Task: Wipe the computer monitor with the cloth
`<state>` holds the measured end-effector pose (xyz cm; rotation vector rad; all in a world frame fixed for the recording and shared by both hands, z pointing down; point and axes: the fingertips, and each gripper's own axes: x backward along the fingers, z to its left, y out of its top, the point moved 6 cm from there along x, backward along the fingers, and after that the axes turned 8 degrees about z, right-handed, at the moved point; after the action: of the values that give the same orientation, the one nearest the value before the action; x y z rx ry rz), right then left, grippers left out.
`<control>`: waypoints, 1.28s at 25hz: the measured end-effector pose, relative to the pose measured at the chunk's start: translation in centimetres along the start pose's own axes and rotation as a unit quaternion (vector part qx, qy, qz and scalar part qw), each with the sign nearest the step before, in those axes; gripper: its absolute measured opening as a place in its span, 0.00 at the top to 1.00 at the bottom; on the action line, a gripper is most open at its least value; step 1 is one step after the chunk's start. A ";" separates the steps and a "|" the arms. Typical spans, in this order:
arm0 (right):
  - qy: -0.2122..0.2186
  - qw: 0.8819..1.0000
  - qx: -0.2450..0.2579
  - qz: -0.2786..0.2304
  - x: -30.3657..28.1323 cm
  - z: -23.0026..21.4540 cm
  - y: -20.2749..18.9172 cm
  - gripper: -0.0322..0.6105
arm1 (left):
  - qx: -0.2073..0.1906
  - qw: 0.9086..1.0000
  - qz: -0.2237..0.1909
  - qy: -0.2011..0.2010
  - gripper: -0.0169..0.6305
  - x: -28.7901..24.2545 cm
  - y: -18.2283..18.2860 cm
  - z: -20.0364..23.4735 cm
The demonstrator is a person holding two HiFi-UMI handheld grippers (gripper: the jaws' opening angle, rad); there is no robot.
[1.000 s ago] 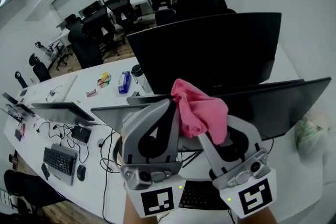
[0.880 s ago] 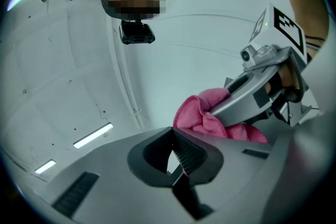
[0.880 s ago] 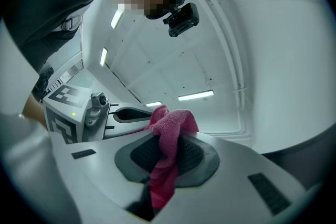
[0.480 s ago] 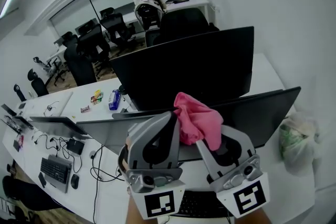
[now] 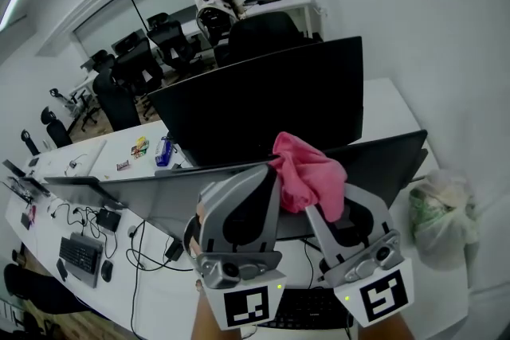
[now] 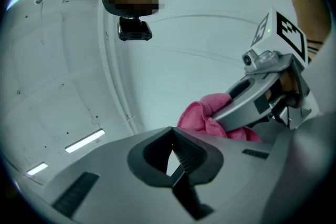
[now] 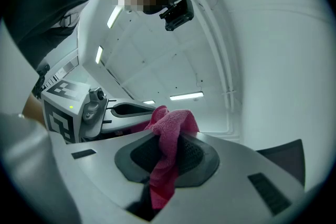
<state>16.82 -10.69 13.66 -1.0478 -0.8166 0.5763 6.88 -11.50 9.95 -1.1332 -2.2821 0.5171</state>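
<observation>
- Pinches a pink cloth point(image 7: 170, 128) in the right gripper point(image 7: 168, 152), folds bunched above the jaws.
- Holds the left gripper point(image 6: 173, 157) closed on nothing, just beside the right.
- Hovers both near the top edge of a dark monitor point(image 5: 382, 159), its screen face hard to make out.
- Hides most of a keyboard point(image 5: 307, 306) beneath the grippers.
- Shows a second monitor point(image 5: 263, 103) behind and a plastic bag point(image 5: 438, 211) at right.

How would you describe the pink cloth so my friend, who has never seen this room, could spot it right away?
Find the long white desk lined with black monitors, then the nearest monitor. Just in front of it, beside the left gripper, the right gripper pinches the bunched cloth between its jaws. It is the only pink, soft thing among grey and black hardware.
</observation>
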 end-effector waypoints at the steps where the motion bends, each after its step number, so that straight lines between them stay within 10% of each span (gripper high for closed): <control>1: -0.002 1.000 0.000 0.000 0.3 -0.4 0.0 0.85 | 0.000 1.000 -0.001 -0.001 0.96 -0.3 0.3 -0.3; 32: -0.117 0.993 0.006 0.027 9.1 -12.2 -1.9 0.85 | -0.003 0.998 -0.025 -0.064 0.96 -7.4 7.8 -10.9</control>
<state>32.12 -10.97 15.03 -1.0057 -0.9900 0.7587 22.09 -11.97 12.06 -1.0694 -2.4156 0.5788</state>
